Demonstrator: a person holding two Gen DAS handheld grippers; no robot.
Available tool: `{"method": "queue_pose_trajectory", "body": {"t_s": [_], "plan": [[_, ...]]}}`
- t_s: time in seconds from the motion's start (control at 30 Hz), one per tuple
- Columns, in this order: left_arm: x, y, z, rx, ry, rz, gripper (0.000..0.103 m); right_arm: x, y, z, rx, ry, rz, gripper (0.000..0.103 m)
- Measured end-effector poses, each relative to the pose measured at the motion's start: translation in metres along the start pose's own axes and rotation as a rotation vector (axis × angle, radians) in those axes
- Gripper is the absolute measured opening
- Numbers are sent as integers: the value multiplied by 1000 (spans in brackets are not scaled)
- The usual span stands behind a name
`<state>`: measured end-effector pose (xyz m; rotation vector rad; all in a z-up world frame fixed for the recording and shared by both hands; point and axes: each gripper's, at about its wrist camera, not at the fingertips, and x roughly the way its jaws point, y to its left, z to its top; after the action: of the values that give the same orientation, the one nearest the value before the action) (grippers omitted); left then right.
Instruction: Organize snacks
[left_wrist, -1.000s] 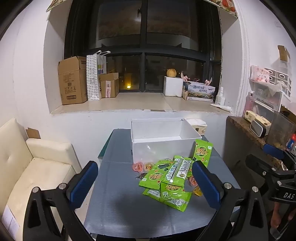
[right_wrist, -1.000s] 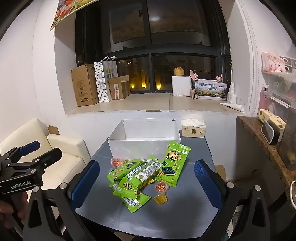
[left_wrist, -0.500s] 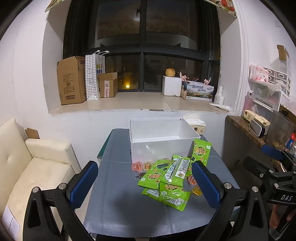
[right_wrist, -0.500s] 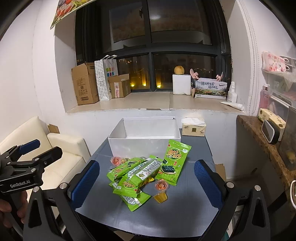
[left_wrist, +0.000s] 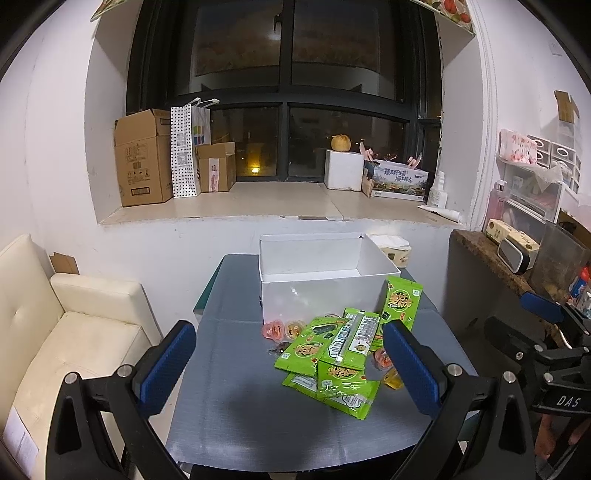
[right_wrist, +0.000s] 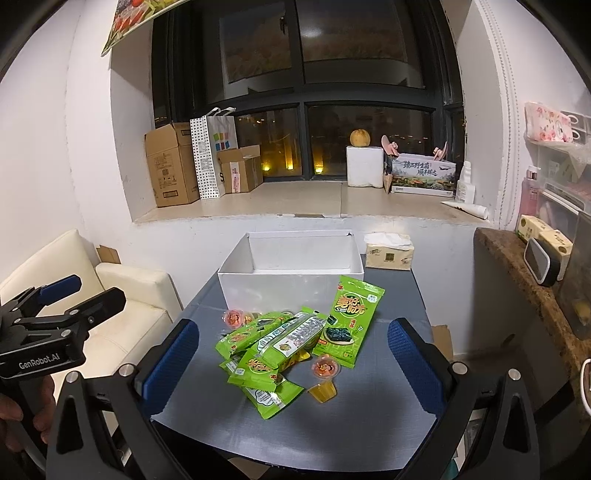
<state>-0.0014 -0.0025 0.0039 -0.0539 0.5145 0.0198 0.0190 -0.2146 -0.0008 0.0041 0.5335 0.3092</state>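
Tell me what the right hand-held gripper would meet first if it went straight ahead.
Probably the heap of green foil snack packets on the grey table; the open right hand-held gripper points at it, though depth is unclear.

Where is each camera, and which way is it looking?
Left wrist: sits on the left hand-held gripper, open, facing the table and window; the right hand-held gripper shows at right.
Right wrist: sits on the right hand-held gripper, open, same direction; the left hand-held gripper and a hand show at left.
Shared: the white box, green snack packets, jelly cups.
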Motion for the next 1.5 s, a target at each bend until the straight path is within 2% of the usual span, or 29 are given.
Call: {"method": "queue_pose_trajectory", "body": {"t_s": [1.5], "plan": [[-2,1,2,-1,4,4,103,2,8,0,-14,13,6,103]]}}
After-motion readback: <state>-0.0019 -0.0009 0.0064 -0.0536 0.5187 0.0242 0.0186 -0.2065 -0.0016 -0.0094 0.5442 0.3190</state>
